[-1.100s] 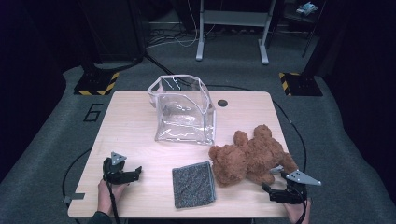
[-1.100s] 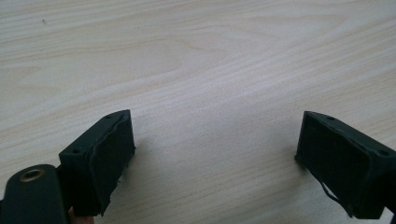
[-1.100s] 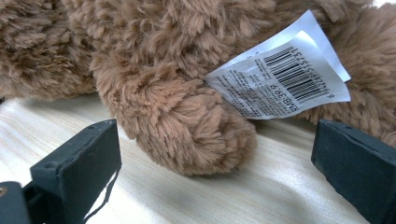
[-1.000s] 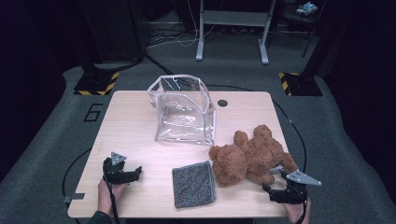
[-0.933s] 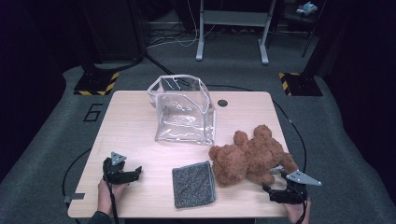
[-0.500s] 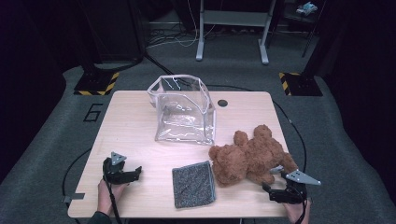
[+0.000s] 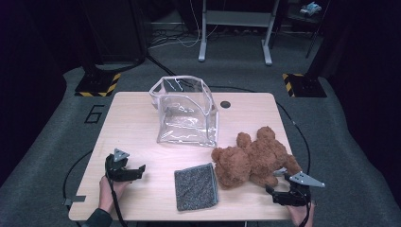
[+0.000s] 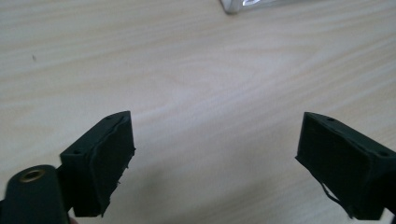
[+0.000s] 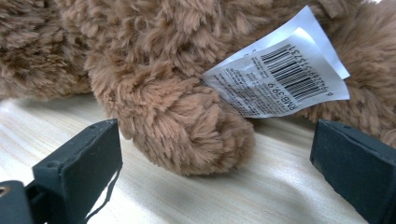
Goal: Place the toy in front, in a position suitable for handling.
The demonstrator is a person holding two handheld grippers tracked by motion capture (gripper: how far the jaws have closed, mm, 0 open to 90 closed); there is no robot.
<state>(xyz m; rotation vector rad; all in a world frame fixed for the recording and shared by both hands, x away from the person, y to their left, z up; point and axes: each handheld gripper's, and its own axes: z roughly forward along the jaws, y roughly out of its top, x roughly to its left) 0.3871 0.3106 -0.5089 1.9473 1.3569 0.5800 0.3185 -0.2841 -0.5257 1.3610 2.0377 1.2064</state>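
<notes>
Right gripper (image 9: 215,186) low on desk (image 7: 137,127), fingers (image 9: 77,163) wide before teddy bear (image 9: 177,116); left gripper (image 8: 215,154) fingers wide, empty.

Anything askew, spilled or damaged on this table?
Nothing spilled or broken. The teddy bear lies flat rather than sitting, its white barcode tag sticking out. The clear plastic bag looks crumpled but stands open. The grey cloth lies flat, slightly skewed to the table edge.

Table (image 7: 127,123) is evenly lit from overhead; surroundings are left near black. High view is rendered soft and grainy. Glare is seen on the clear bag (image 7: 187,111). Near jaws are blurred in both gripper views; short shadows are cast beneath them.
</notes>
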